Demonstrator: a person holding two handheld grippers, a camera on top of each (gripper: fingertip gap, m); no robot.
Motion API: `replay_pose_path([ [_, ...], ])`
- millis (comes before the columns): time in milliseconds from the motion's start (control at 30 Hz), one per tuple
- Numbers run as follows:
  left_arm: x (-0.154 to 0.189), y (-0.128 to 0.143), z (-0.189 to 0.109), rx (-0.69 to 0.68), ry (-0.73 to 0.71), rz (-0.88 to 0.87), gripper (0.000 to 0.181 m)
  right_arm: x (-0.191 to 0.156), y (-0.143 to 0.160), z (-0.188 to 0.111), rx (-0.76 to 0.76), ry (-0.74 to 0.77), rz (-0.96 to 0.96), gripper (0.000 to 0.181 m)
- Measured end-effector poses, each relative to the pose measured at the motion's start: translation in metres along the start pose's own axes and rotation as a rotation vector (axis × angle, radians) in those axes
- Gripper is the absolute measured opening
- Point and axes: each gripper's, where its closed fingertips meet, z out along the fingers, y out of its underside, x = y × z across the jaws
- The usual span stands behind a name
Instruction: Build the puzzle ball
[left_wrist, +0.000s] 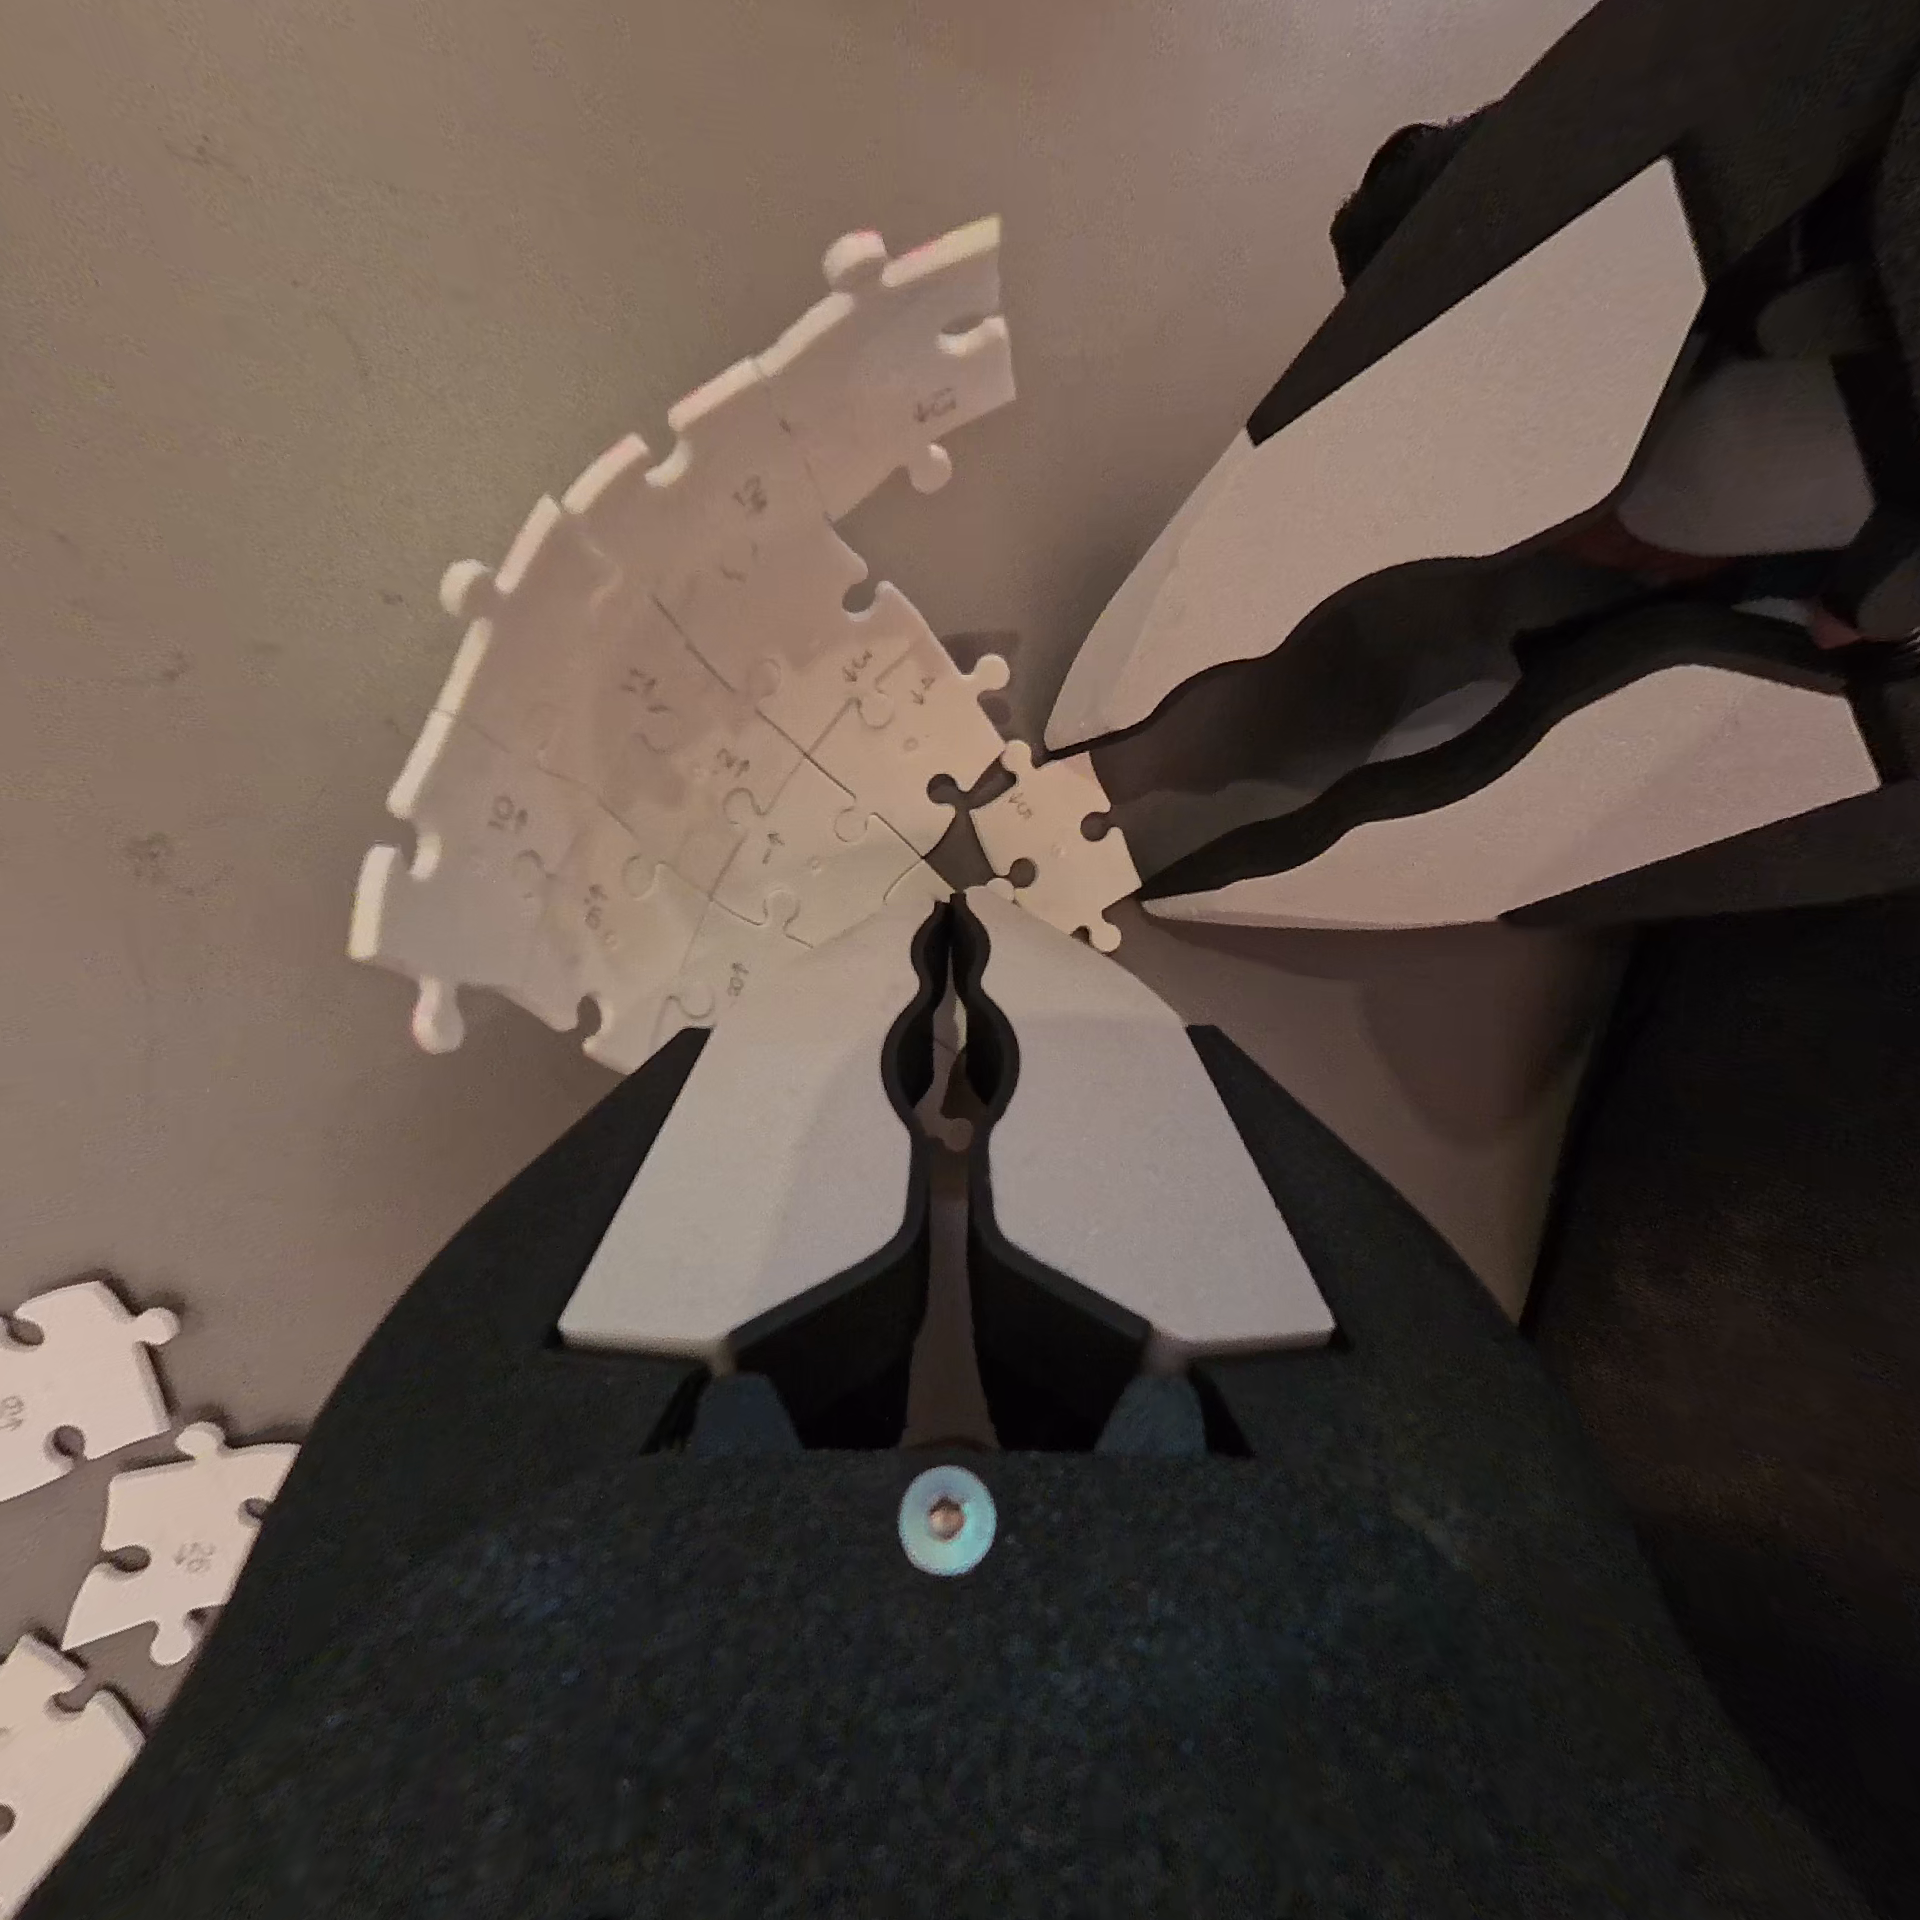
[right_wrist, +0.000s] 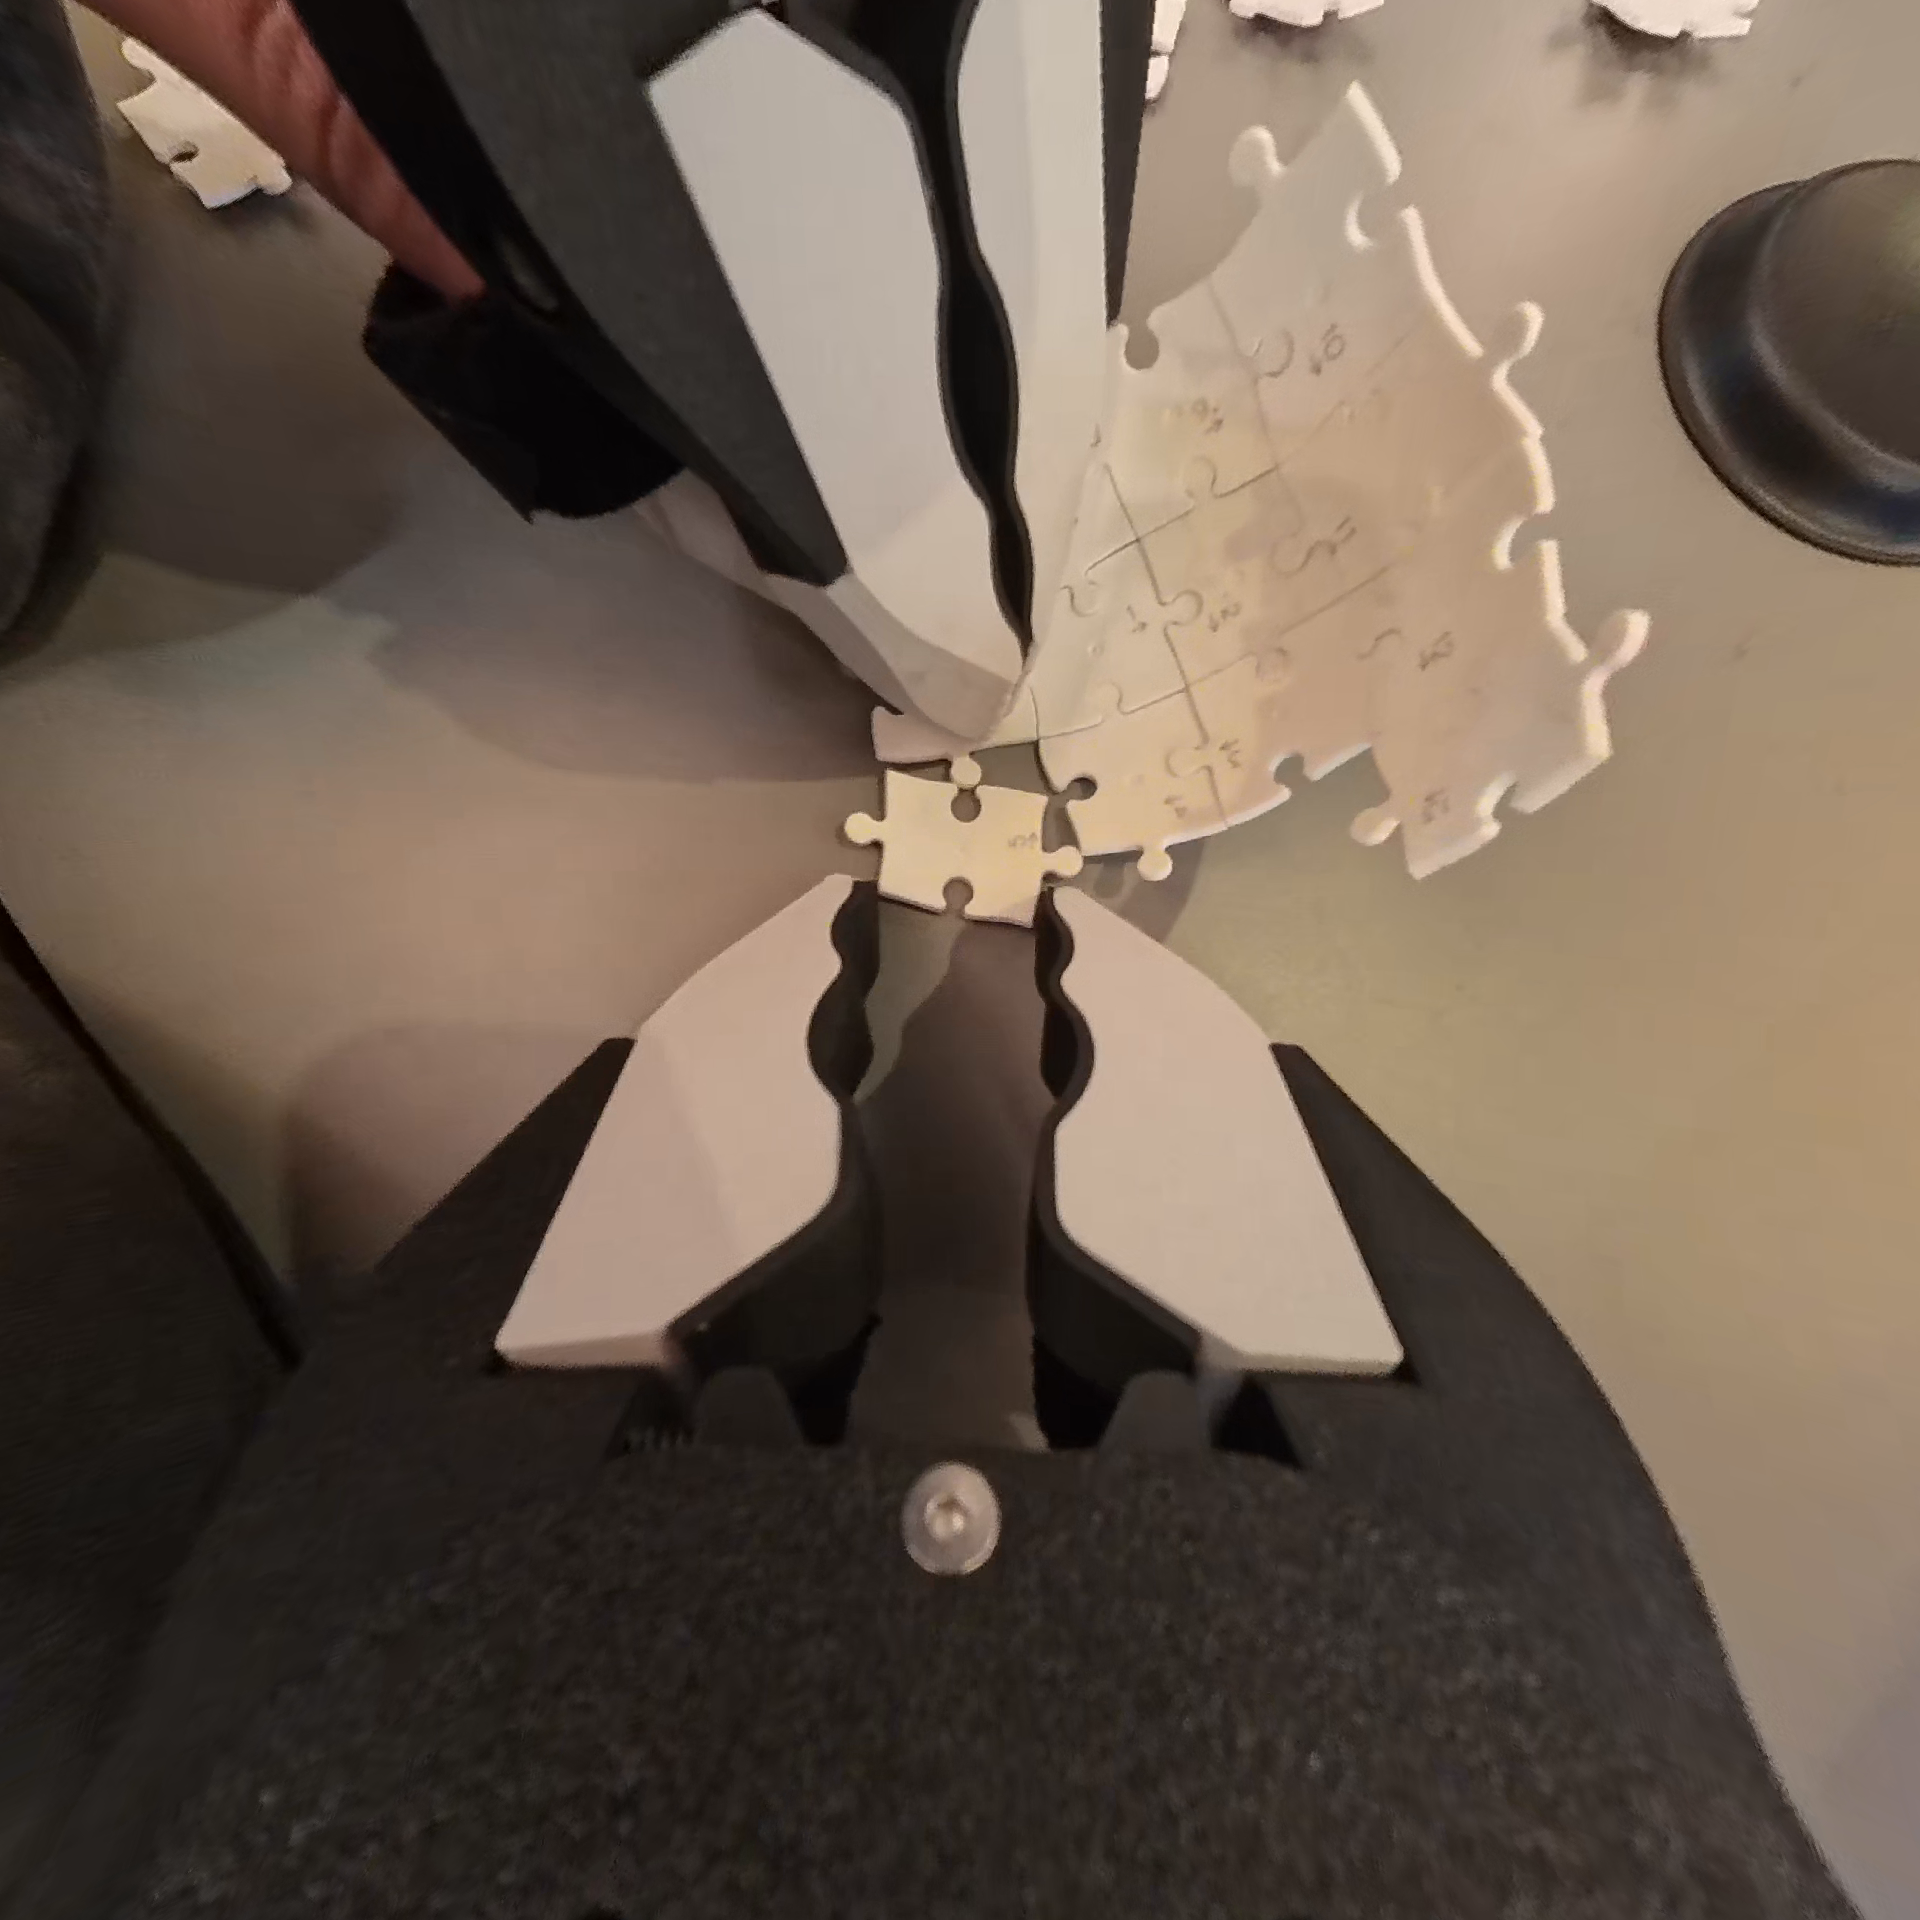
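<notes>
A curved white section of several joined puzzle pieces (left_wrist: 665, 727) is held up off the grey table. My left gripper (left_wrist: 954, 920) is shut on its lower edge. In the right wrist view, the left gripper (right_wrist: 1023, 649) comes down from the top and pinches that section (right_wrist: 1299, 582). My right gripper (right_wrist: 956, 902) is shut on a single white puzzle piece (right_wrist: 961, 844), held by two opposite edges. The piece sits right against the section's near corner, with a small gap showing. In the left wrist view the right gripper (left_wrist: 1096, 821) enters from the upper right with the piece (left_wrist: 1055, 847).
Loose white pieces lie on the table at the lower left (left_wrist: 94, 1455) and along the far edge (right_wrist: 197, 156). A black round domed object (right_wrist: 1808, 353) stands at the right. A person's finger (right_wrist: 364, 135) rests on the left gripper's handle. Dark fabric borders the table's right side (left_wrist: 1766, 1351). My left and right fingertips are right by each other.
</notes>
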Motion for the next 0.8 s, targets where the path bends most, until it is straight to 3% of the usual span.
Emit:
replay_pose_path([
  [167,0.0,0.0,0.0,0.0,0.004,-0.001,0.0,0.001,0.001,-0.002,-0.005,0.005,-0.046,0.028],
  [400,0.0,0.0,0.0,0.002,0.008,0.0,0.0,-0.009,-0.008,-0.012,-0.011,-0.104,-0.156,0.028],
  [800,0.0,0.001,0.0,0.011,0.036,-0.021,0.0,0.004,-0.008,0.0,-0.142,-0.166,-0.229,0.028],
])
